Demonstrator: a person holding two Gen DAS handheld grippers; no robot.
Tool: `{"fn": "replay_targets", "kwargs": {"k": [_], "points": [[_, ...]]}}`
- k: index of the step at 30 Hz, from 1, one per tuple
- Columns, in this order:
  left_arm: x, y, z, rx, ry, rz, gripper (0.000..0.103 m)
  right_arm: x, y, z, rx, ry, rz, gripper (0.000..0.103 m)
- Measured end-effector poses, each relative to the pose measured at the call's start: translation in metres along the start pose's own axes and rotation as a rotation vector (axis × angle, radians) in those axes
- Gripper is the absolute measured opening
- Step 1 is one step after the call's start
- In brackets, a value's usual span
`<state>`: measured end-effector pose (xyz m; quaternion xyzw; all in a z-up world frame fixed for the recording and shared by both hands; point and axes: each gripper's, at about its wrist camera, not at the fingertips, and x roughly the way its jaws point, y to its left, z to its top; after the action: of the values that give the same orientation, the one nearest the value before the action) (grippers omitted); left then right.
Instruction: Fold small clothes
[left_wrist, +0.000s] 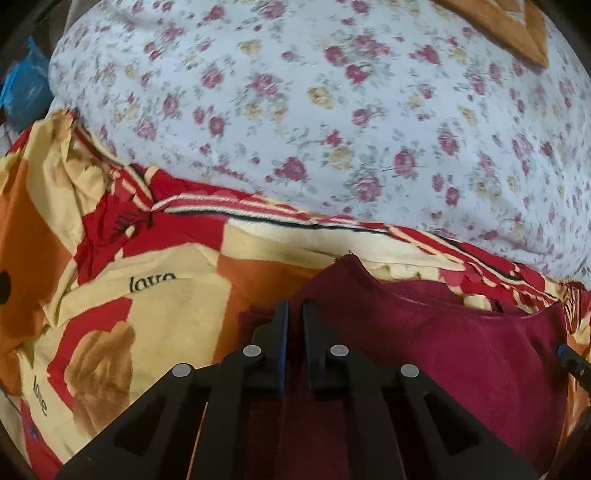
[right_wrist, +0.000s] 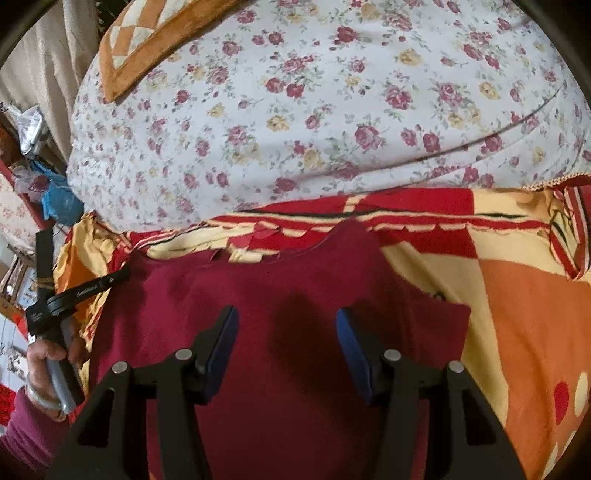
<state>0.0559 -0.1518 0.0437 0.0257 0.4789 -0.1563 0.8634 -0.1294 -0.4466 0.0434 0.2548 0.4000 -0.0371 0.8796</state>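
Lower centre: maroon garment (right_wrist: 295, 280), soft, limp; take an edge.
Left gripper (left_wrist: 294, 314): clamped on its hem.
Right gripper (right_wrist: 286, 321): half-open, empty.

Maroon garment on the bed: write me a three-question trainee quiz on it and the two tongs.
1. True or false: the right tongs are clamped on the maroon garment.
2. Which tongs are shut? A) left tongs B) right C) both
3. Fill in: the garment lies on a blanket printed with the word ____.

Key:
1. False; their jaws stand apart above the cloth.
2. A; they sit at the garment's left edge, though whether cloth is pinched cannot be told.
3. "love".
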Motion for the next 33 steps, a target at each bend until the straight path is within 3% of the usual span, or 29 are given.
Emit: {"fn": "replay_targets", "kwargs": {"k": [8,12,15,21,29,33], "points": [[0.019,-0.006,-0.008,0.031,0.031,0.048,0.000,0.034,-0.022,0.013,0.046,-0.003,-0.084,0.059],[0.018,-0.003,-0.008,0.017,0.036,0.022,0.002,0.013,-0.007,0.010,0.011,-0.037,-0.126,0.059],[0.017,0.001,-0.010,-0.002,0.028,0.002,0.004,-0.006,-0.001,-0.001,-0.007,-0.057,-0.112,0.062],[0.002,0.006,-0.015,-0.049,0.023,-0.016,0.012,0.007,-0.004,-0.011,-0.059,0.032,-0.211,0.065],[-0.047,0.008,-0.042,0.024,-0.019,0.007,0.014,-0.040,0.041,-0.024,-0.139,-0.023,-0.155,0.066],[-0.065,0.017,-0.059,0.013,-0.020,-0.016,0.014,-0.052,0.058,-0.042,-0.175,-0.016,-0.131,0.068]]}}
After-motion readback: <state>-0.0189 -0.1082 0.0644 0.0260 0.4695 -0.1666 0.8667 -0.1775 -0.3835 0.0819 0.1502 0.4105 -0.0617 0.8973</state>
